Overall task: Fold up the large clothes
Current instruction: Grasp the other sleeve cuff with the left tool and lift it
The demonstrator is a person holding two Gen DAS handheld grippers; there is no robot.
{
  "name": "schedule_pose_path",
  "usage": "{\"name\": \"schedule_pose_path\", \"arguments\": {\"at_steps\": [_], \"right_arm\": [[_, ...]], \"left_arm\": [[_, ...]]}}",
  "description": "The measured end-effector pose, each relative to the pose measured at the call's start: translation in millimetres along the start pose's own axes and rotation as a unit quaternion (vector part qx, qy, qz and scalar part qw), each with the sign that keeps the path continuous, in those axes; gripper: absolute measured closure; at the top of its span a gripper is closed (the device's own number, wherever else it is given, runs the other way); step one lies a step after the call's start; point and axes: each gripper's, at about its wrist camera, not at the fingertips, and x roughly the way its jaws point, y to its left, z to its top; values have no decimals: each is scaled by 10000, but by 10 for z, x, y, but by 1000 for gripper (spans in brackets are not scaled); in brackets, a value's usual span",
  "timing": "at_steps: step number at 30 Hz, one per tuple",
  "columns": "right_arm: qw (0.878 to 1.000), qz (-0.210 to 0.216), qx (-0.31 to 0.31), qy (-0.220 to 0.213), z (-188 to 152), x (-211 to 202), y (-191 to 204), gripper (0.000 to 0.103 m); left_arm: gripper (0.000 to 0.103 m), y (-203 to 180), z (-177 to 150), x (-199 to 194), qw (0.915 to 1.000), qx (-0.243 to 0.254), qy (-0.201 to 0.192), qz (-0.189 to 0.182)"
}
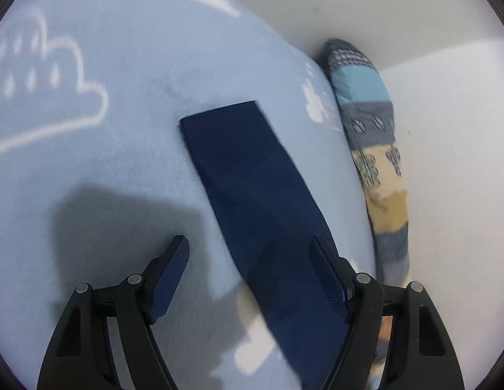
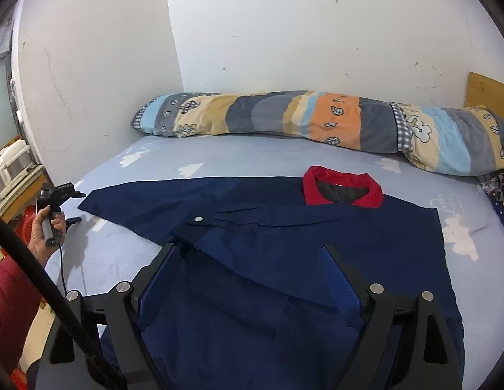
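While the sleeve (image 1: 252, 178) runs lengthwise away from the left gripper (image 1: 248, 260), its wide fingers straddle the near end, unpinched; the right gripper (image 2: 252, 253) hovers wide, empty.

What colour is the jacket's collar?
Red; the collar stands out against the navy jacket, best seen in the right wrist view.

1. One navy jacket (image 2: 284, 247) with a single red collar (image 2: 342, 185) and one metal snap button (image 2: 198, 218) showing.
2. One outstretched navy sleeve (image 1: 252, 175) in the left wrist view.
3. One rolled patchwork quilt (image 2: 316, 120) along the wall.
4. One light blue bed sheet (image 2: 245, 156) printed with white clouds.
5. Two hand-held grippers: the left hand-held gripper (image 1: 248, 250) and the right hand-held gripper (image 2: 248, 253).
6. One person's hand (image 2: 45, 227) in view.
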Motion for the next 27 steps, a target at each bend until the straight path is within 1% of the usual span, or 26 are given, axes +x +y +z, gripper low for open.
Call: {"name": "schedule_pose_path", "arguments": {"at_steps": [2,3,5,7,9,10,11,12,13,15,17,19,20,22,24,27], "right_arm": [[10000,-6,20,32,-6,14,-10,12],[10000,-16,20,34,-4,16,-13,12],[10000,18,8,63,-13,25,-10,12],[10000,-22,-1,67,-19,33,0,12],[10000,-8,-38,68,-22,45,18,12],[10000,-28,-53,57,-20,46,24,12],[10000,-27,-68,45,-17,51,35,12],[9999,-9,-97,45,-18,55,42,12],[9999,-44,-125,46,-21,59,47,12],[9998,-93,-188,39,-28,55,51,12],[9997,-141,-203,3,-16,35,37,12],[9997,-189,-166,-43,2,10,15,12],[9997,-198,-100,-73,13,-9,-15,12],[9995,-278,8,-126,26,-48,-70,12],[9992,-322,134,-211,46,-105,-139,12],[9970,-529,347,-435,85,-246,-287,12]], "left_arm": [[29,59,50,71,9995,-175,-181,-204],[29,36,79,104,9991,-174,-251,-292],[29,16,168,226,9980,-231,-273,-520],[29,14,218,332,9977,-298,-316,-521],[29,-42,262,406,9966,-238,-501,-617],[52,-65,274,450,9954,-201,-574,-737],[100,-41,301,542,9934,-267,-415,-1038],[99,13,304,652,9892,-483,-191,-1370],[100,47,291,717,9880,-657,-134,-1392],[100,38,257,658,9888,-529,-341,-1357],[100,2,215,579,9864,-457,-381,-1534],[100,-78,164,433,9860,-208,-476,-1586],[100,-168,120,329,9859,-3,-506,-1596],[100,-328,44,177,9841,284,-491,-1684],[100,-583,-80,-6,9808,634,-456,-1789],[100,-1000,-302,-238,9751,1073,-393,-1903]]}}
